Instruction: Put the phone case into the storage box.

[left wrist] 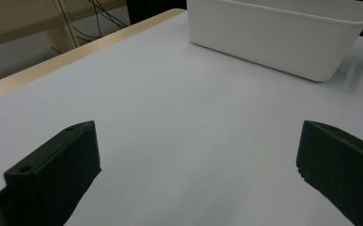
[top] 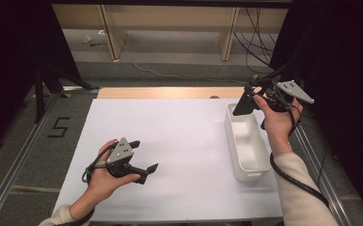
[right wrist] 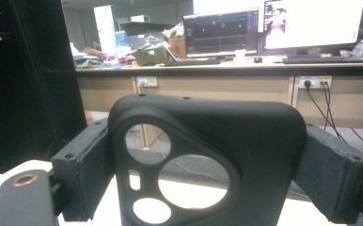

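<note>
A black phone case with round camera cut-outs hangs over the far end of a white bin, and my right gripper is shut on it. In the right gripper view the phone case stands upright between the two jaws of the right gripper. My left gripper rests low over the white table sheet at the near left, open with nothing in it. Through the left gripper view, the left gripper has its jaws wide apart and looks towards the white bin.
The bin looks empty and lies along the table's right side. A bare wooden strip runs along the table's far edge. Beyond it are wooden shelf legs and cables on the floor. Metal rails flank the table.
</note>
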A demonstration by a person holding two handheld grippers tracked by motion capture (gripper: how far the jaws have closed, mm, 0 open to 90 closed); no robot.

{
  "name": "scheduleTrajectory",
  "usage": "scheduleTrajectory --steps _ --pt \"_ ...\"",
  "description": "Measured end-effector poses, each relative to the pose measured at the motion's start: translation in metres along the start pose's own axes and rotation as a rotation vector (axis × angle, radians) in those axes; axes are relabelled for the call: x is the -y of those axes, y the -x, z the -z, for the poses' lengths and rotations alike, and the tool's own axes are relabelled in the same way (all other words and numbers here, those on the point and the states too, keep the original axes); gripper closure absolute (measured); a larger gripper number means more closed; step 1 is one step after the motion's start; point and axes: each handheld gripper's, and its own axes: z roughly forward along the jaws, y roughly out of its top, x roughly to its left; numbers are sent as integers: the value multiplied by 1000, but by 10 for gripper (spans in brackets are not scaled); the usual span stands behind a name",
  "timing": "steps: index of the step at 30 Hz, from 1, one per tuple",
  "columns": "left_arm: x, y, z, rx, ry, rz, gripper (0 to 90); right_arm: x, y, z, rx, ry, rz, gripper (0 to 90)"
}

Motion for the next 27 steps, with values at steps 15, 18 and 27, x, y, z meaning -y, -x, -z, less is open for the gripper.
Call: scheduleTrajectory --steps 15,18,27 --pt "0 0 0 0 2 0 0 3 4 -7 12 -11 0 152" --pt "0 0 0 0 2 0 0 3 4 -8 13 -13 -3 152" --pt "0 0 0 0 2 0 0 4 6 -11 16 -15 -1 152"
